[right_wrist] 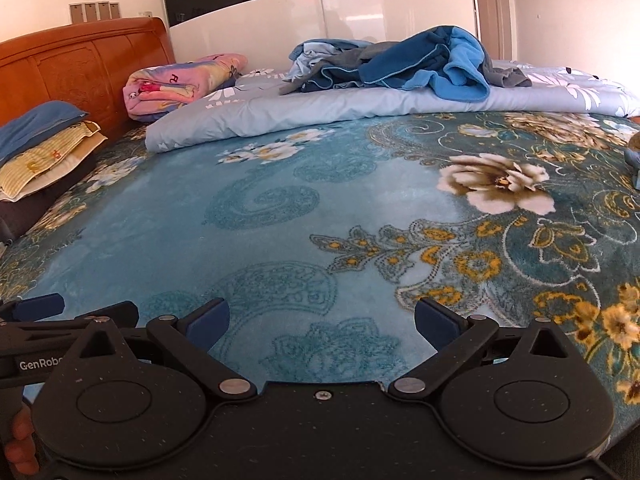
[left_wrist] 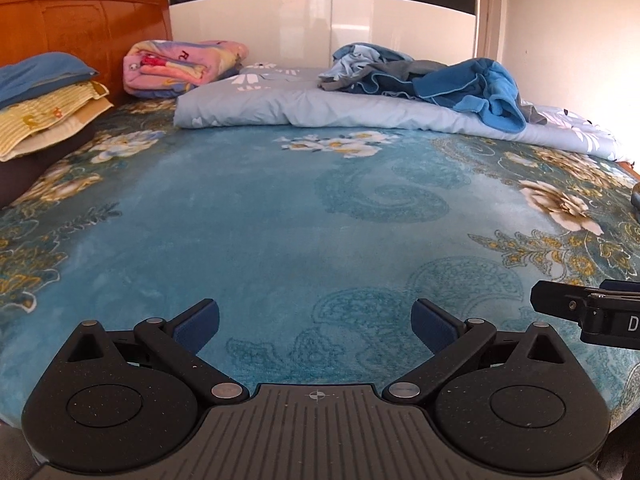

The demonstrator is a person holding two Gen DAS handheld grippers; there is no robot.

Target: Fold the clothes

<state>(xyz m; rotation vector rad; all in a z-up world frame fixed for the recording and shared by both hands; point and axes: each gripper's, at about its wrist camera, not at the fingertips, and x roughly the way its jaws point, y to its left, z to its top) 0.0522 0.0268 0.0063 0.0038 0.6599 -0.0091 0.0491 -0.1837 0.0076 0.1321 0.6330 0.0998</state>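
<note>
A heap of unfolded clothes (left_wrist: 432, 74) in blue, light blue and grey lies at the far side of the bed on a pale floral quilt (left_wrist: 320, 108); the same heap (right_wrist: 412, 62) shows in the right wrist view. My left gripper (left_wrist: 315, 326) hovers open over the near part of the teal floral bedspread (left_wrist: 248, 216), nothing between its blue pads. My right gripper (right_wrist: 322, 326) is open too, low over the bedspread (right_wrist: 280, 208) and empty. Each gripper appears at the edge of the other's view: the right gripper (left_wrist: 592, 312) and the left gripper (right_wrist: 68, 312).
Stacked pillows (left_wrist: 44, 96) sit at the left by the orange wooden headboard (left_wrist: 80, 28). A folded pink patterned blanket (left_wrist: 180, 64) lies beside the quilt. White glossy wardrobe doors (left_wrist: 320, 24) stand behind the bed. A small object (right_wrist: 634, 152) lies at the right edge.
</note>
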